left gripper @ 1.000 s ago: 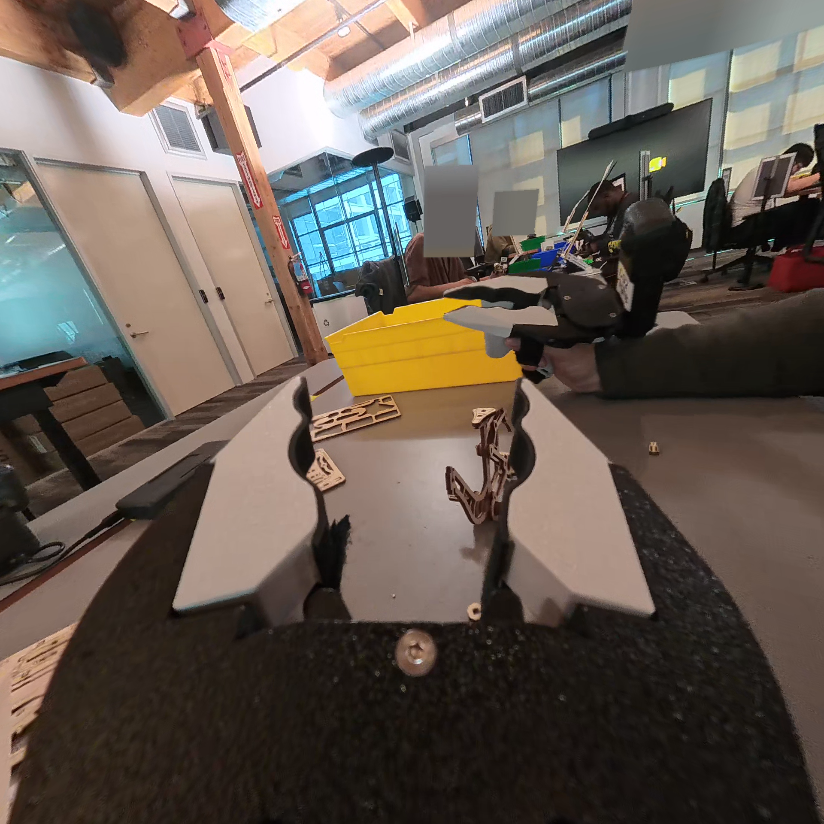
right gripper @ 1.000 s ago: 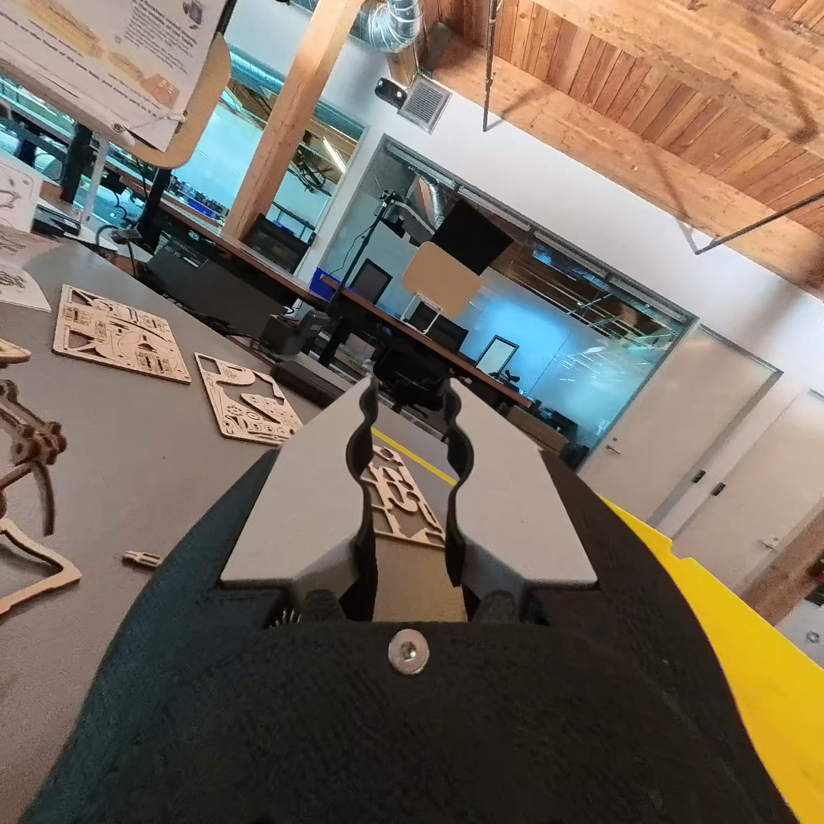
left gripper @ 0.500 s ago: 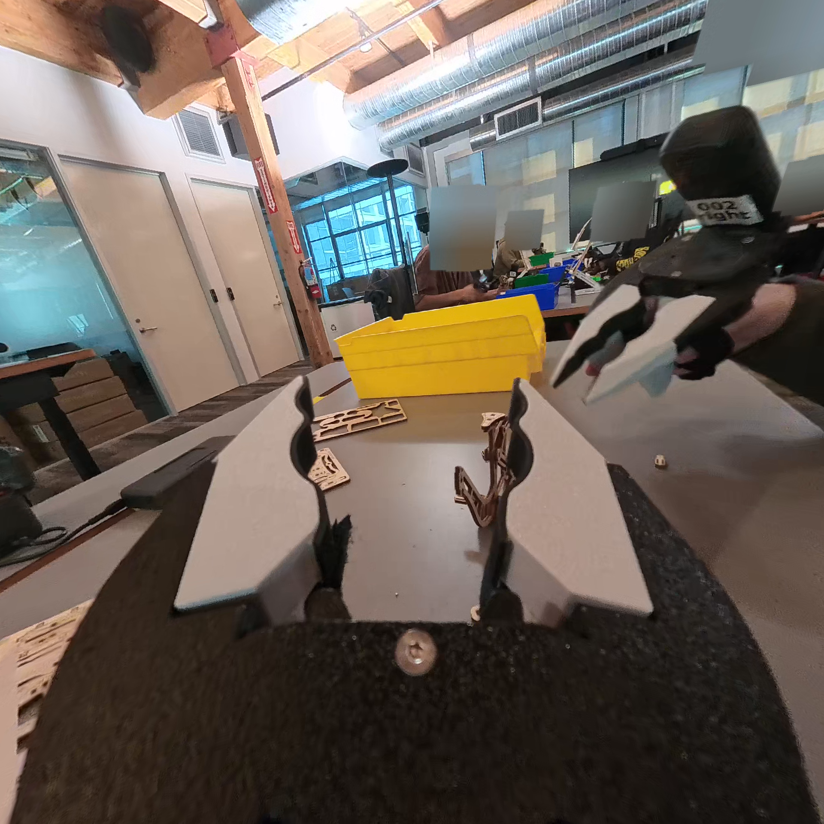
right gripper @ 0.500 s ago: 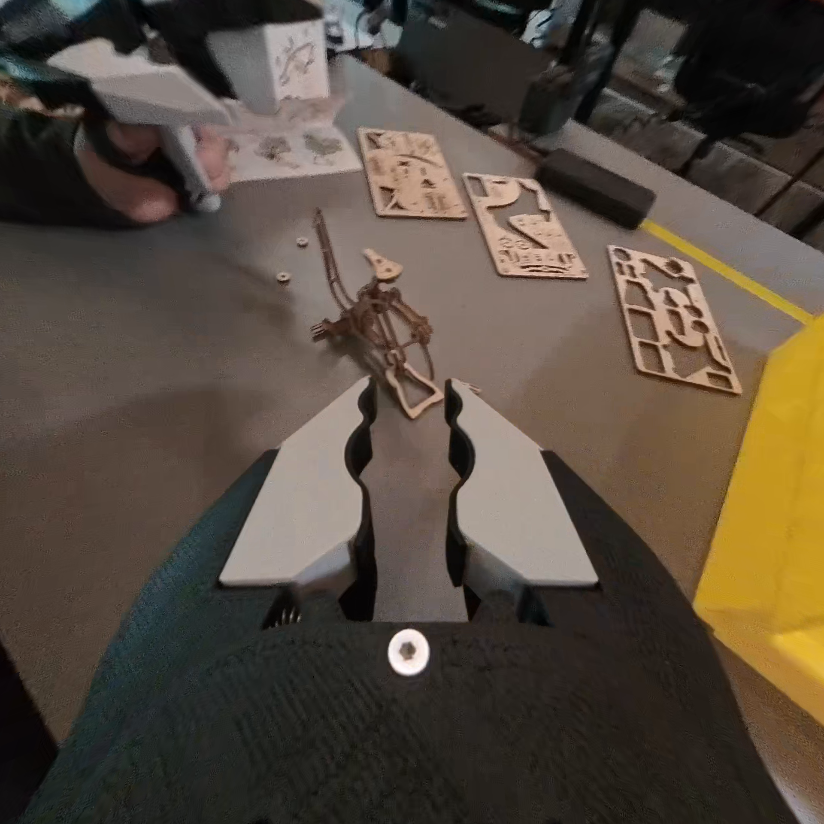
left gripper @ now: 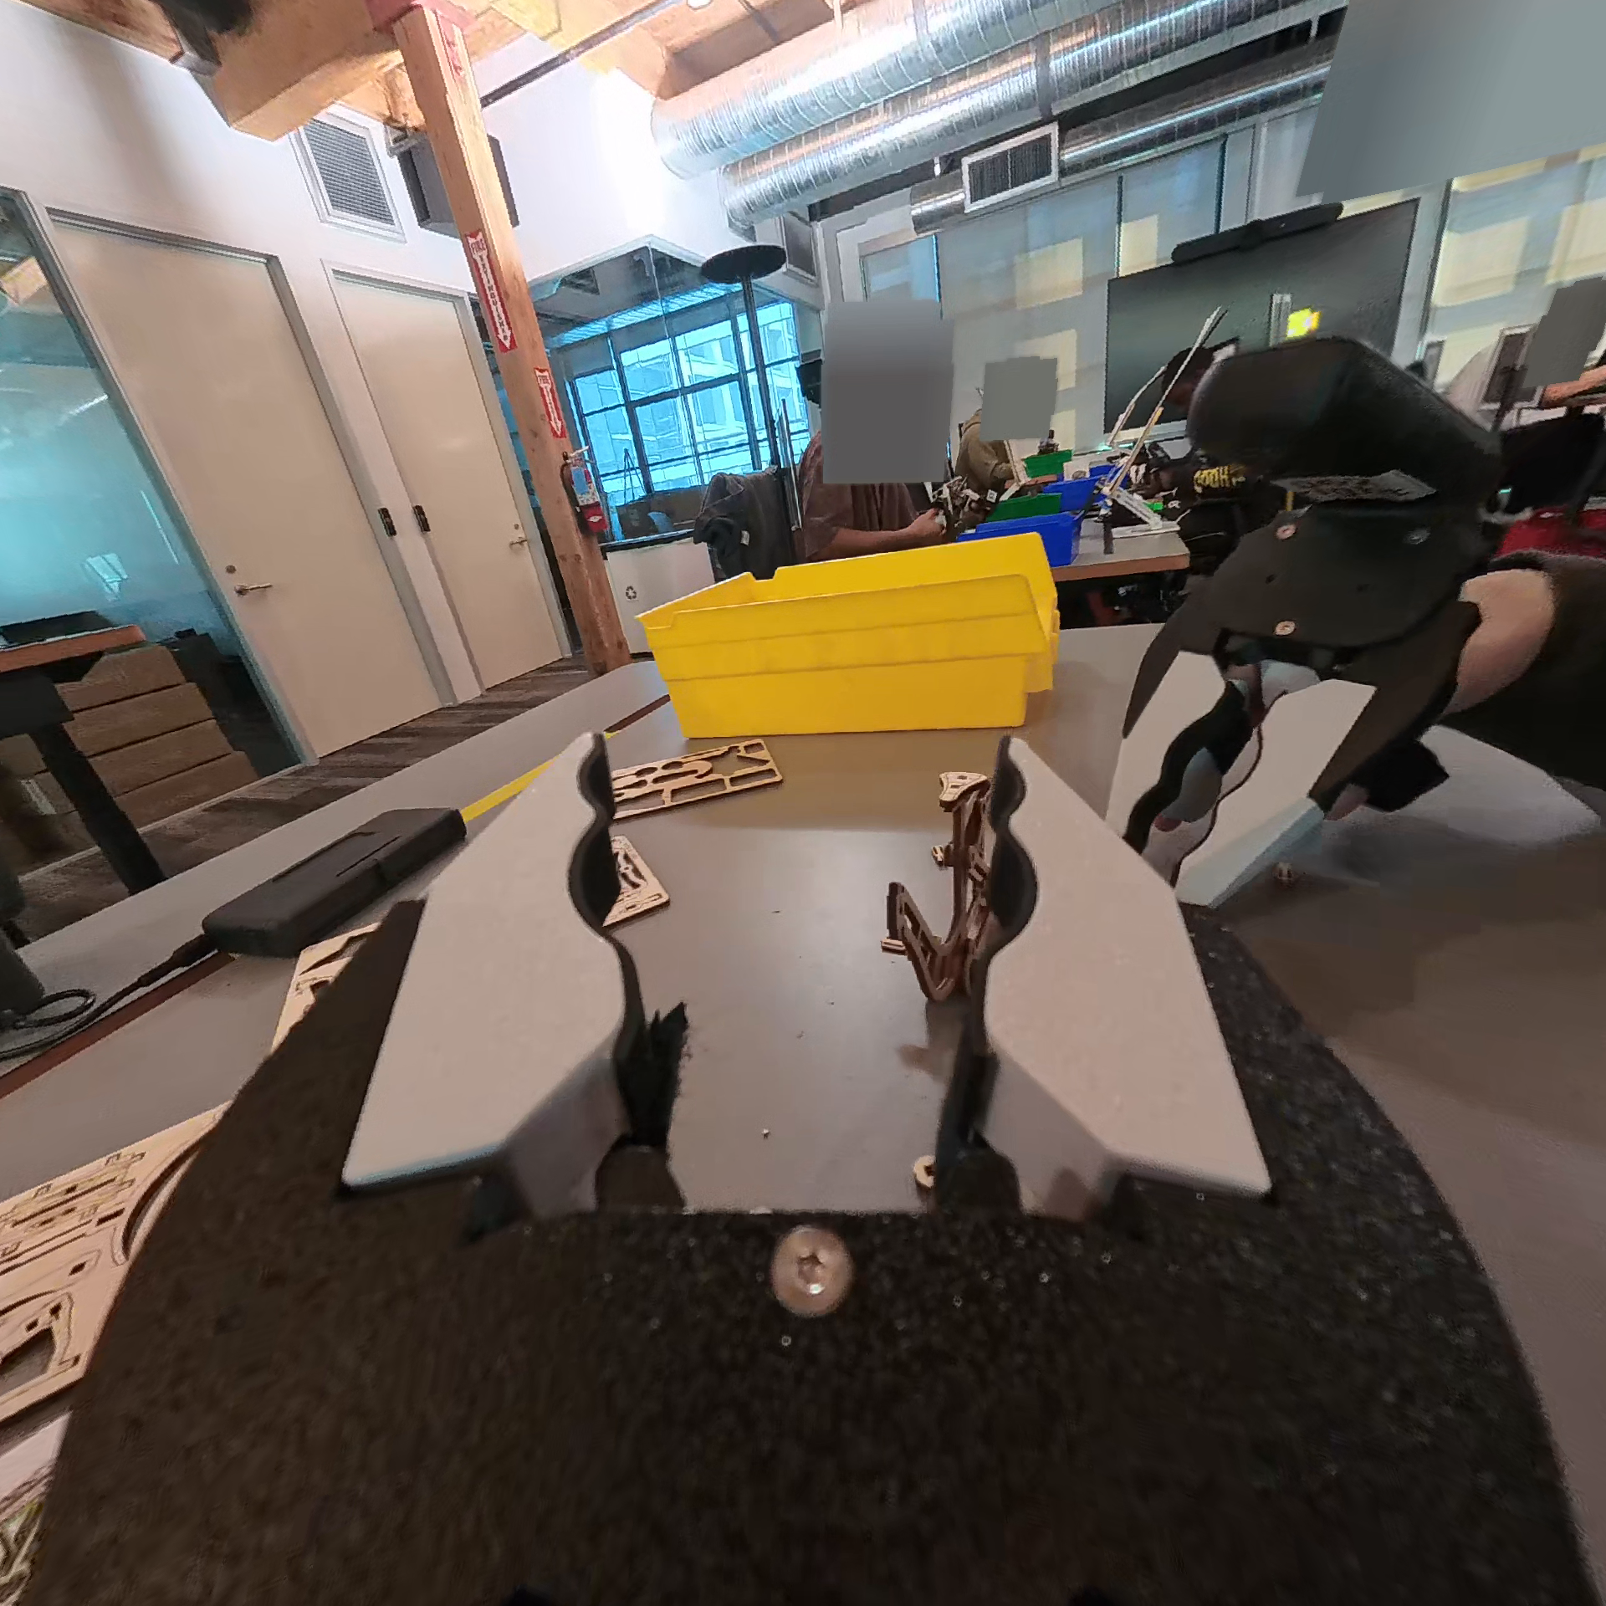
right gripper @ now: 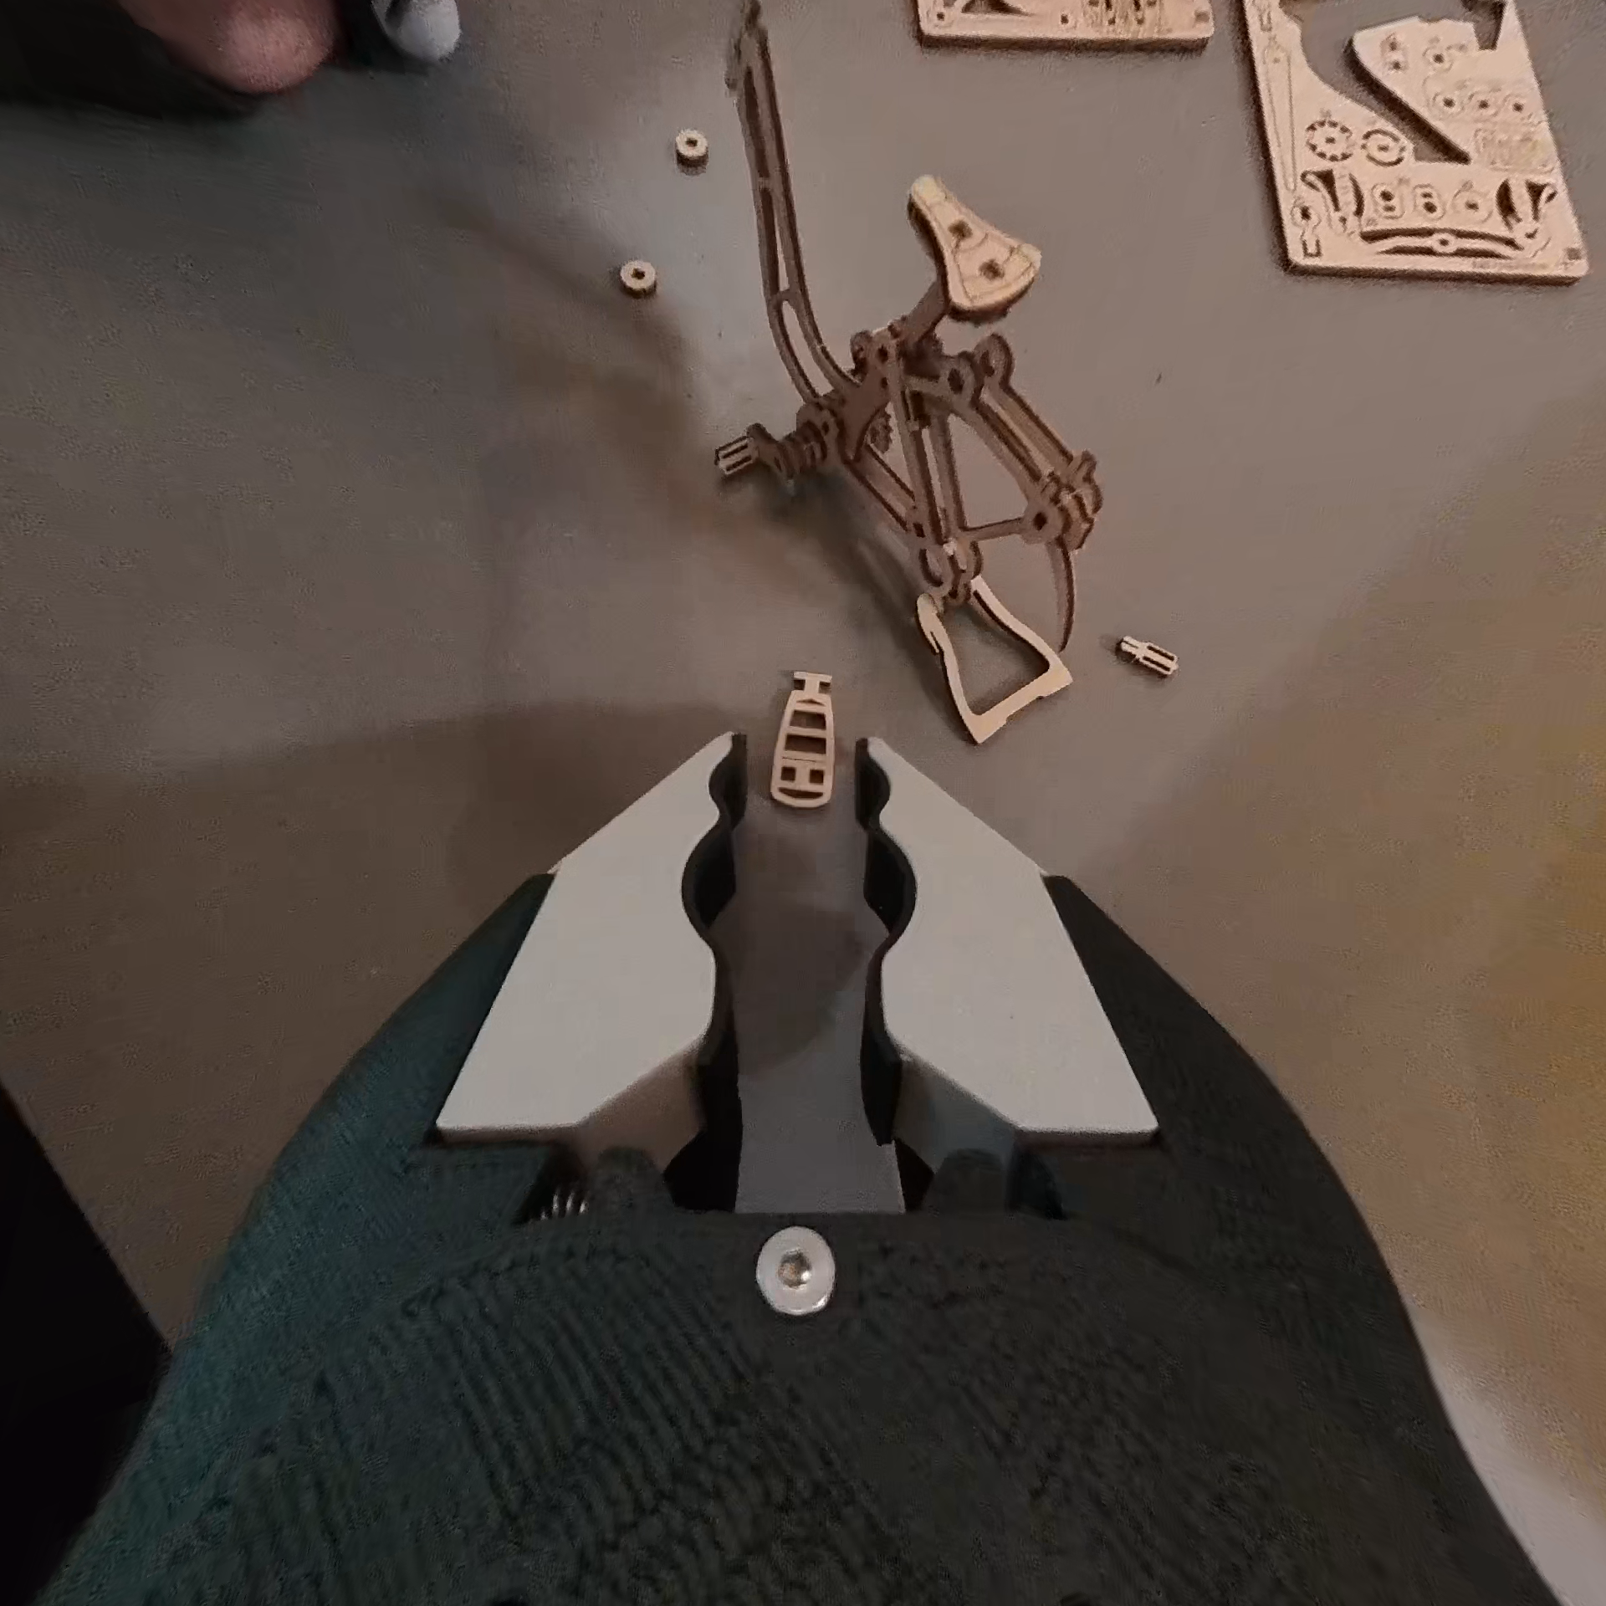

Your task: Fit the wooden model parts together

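Slat (right gripper: 804, 747) between right tool (right gripper: 798, 754) tips

Bare worktop (right gripper: 348, 539) lies left of the wooden model (right gripper: 921, 452). A small flat part (right gripper: 801, 749) lies between the fingers (right gripper: 643, 947); a peg (right gripper: 1147, 656) lies just right of the model.

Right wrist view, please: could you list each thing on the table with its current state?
Right gripper: open, empty, tips astride the small flat piece.
Small flat piece: loose, lying flat.
Wooden model: partly built, standing, untouched.
Two rings: loose.
Peg: loose.
Left gripper: open, empty.
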